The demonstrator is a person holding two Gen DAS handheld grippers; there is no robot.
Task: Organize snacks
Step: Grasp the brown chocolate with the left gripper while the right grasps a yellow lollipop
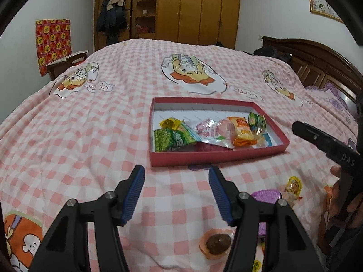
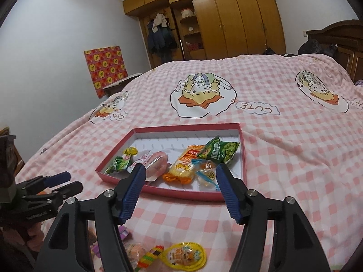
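Wooden wardrobes (image 1: 192, 11) line the far wall behind a bed (image 1: 90, 113) covered with a pink checked quilt. Near the middle of the bed a shallow red box (image 1: 217, 156) is set, and into it several snack packets (image 1: 241, 131) have been gathered along its near side, apparently so they stay together. More snacks are left loose on the quilt nearer the person: a brown sweet in an orange cup (image 1: 217, 242) and a yellow-rimmed packet (image 2: 185, 257). The left claw (image 1: 177, 195) is held spread and empty over the quilt before the box. The right claw (image 2: 181, 192) is likewise spread, nothing pinched, at the box's near rim, probably freed for the next loose snack.
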